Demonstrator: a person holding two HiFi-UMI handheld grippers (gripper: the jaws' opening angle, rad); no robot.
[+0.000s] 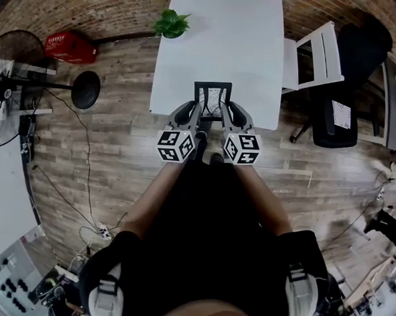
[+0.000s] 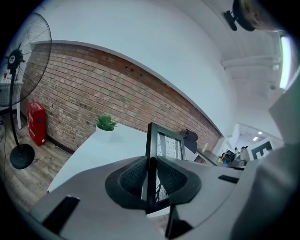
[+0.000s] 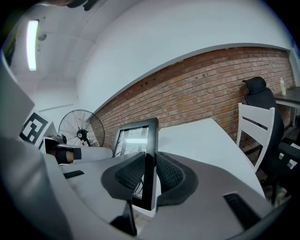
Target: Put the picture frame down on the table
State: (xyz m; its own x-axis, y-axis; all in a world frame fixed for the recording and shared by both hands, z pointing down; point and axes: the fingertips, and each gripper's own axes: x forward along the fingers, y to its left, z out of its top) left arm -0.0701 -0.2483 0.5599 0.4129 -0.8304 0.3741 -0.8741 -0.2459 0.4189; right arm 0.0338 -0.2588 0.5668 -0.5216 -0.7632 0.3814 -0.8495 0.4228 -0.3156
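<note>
A black picture frame point(image 1: 212, 100) with a pale tree print is held upright over the near edge of the white table point(image 1: 247, 46). My left gripper point(image 1: 195, 115) is shut on the frame's left edge point(image 2: 151, 154). My right gripper point(image 1: 225, 116) is shut on its right edge point(image 3: 151, 164). In the left gripper view the frame point(image 2: 168, 146) stands edge-on between the ribbed pads. In the right gripper view its glass point(image 3: 133, 140) faces left and reflects a ceiling light. The frame's lower edge is hidden behind the jaws.
A small green potted plant point(image 1: 171, 23) sits at the table's far left corner. A white chair point(image 1: 315, 58) and a black office chair point(image 1: 356, 75) stand to the right. A floor fan point(image 1: 9, 76) and a red box point(image 1: 70, 46) are on the left.
</note>
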